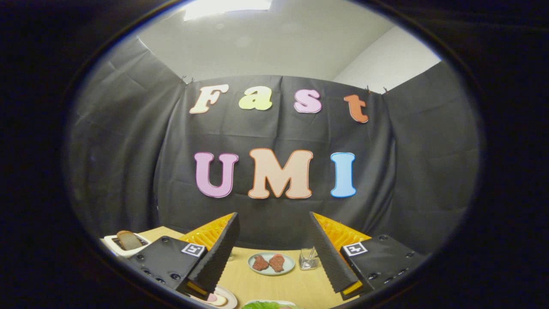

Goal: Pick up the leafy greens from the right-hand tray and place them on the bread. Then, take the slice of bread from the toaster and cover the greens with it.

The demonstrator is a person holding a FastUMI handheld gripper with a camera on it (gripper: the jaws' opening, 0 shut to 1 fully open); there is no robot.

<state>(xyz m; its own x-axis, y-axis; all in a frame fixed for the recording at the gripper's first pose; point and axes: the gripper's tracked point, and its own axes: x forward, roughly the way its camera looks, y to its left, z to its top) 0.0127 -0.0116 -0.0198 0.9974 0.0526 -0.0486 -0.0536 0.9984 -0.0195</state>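
We saw bare table (274,285) between the spread, empty fingers of our gripper (274,253). Greens (266,305) lay at six o'clock, the toaster (124,244) at ten.

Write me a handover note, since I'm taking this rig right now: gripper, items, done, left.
Gripper: jaws open, holding nothing, raised above the wooden table.
Leafy greens: on a plate just below the jaws, not yet picked.
Toaster: beyond the left finger, bread slice still in its slot.
Small plate with two reddish pieces: ahead between the jaws.
Done: nothing visibly.
Left: both steps.
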